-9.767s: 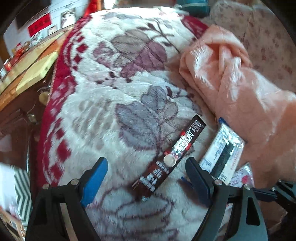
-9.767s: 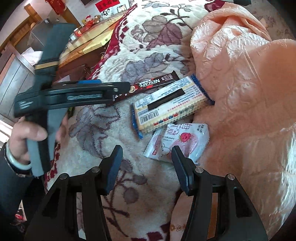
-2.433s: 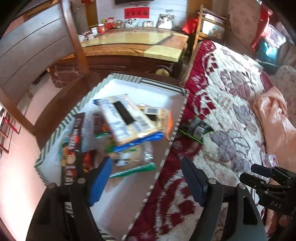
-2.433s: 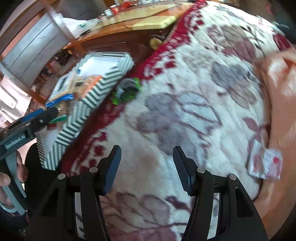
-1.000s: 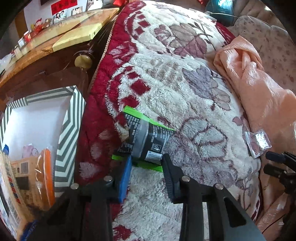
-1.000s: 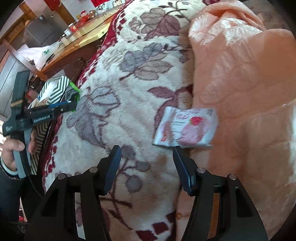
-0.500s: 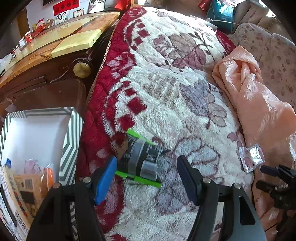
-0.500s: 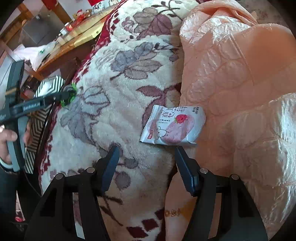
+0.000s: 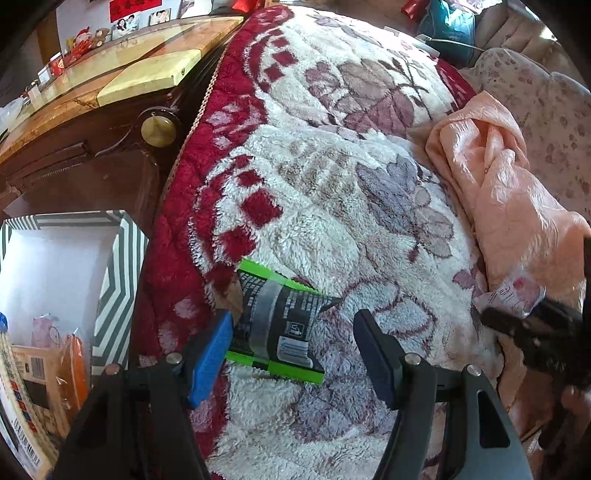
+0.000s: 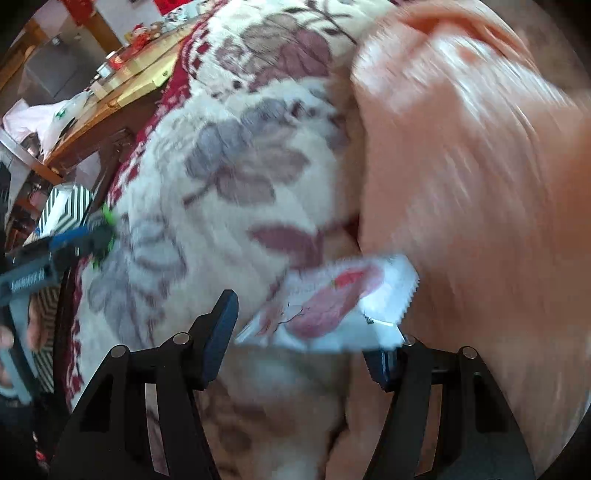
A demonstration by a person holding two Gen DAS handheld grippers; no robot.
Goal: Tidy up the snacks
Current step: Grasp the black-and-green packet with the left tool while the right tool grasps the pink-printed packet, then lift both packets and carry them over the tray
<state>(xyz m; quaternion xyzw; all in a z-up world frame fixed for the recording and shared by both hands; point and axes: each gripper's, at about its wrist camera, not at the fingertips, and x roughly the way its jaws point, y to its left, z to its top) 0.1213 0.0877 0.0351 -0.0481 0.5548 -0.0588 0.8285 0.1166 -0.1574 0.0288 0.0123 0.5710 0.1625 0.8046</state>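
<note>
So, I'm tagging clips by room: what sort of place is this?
Probably a lived-in home sitting room: a plush floral blanket over soft seating, a dark wooden table with family photos behind it.

I see open blanket (image 9: 332, 192) ahead; the peach quilt (image 9: 517, 206) walls the right, the striped box (image 9: 118, 266) the left.
</note>
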